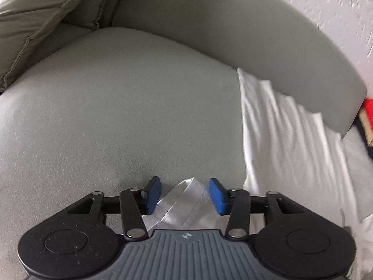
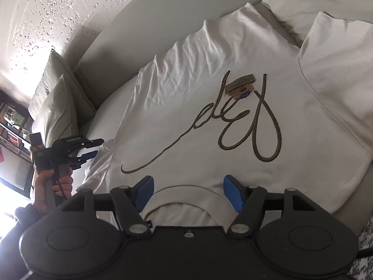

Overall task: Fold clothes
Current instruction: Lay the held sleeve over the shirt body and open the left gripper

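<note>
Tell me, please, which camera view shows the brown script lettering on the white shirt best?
The right wrist view: the brown script lettering lies fully in sight across the white shirt, with a small tag on it. The left wrist view shows only plain, wrinkled parts of the shirt, no lettering.

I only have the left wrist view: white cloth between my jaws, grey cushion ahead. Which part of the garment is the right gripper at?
Observer: The right gripper hangs over the neckline, its jaws open on either side of it.
Operator: Which face is up?
Observer: The side of the white sweatshirt with the brown script lettering.
Operator: Anything loose on it?
Observer: A cardboard tag lies on the lettering.
</note>
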